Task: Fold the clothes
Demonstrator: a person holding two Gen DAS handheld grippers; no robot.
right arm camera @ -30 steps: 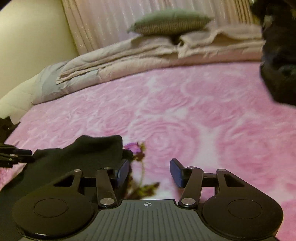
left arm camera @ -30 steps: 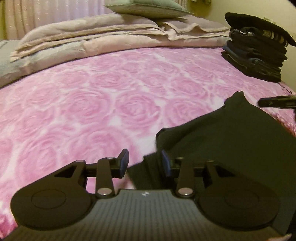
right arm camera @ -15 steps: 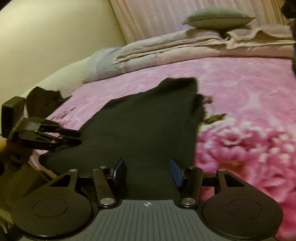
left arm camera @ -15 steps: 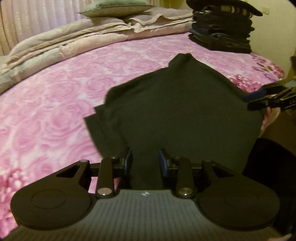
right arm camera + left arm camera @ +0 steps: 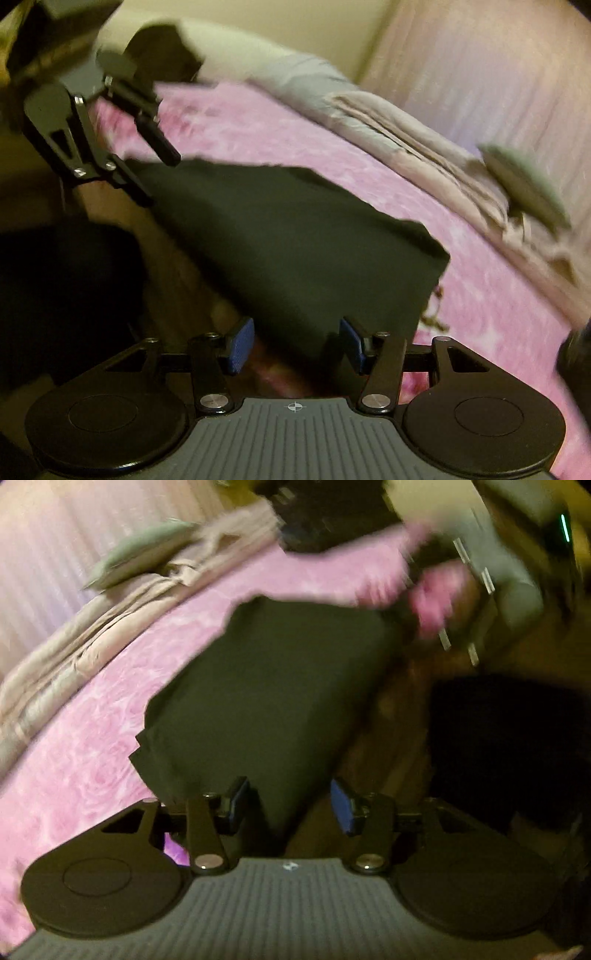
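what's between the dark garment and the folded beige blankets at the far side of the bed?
Only bare pink rose-print bedspread. In the right wrist view it separates the dark garment from the folded beige blankets; the left wrist view agrees.

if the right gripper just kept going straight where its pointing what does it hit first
Most likely the dark garment spread on the pink bedspread: its near edge lies between and just ahead of the right gripper, whose jaws stand apart. Depth is hard to judge in this blurred view.
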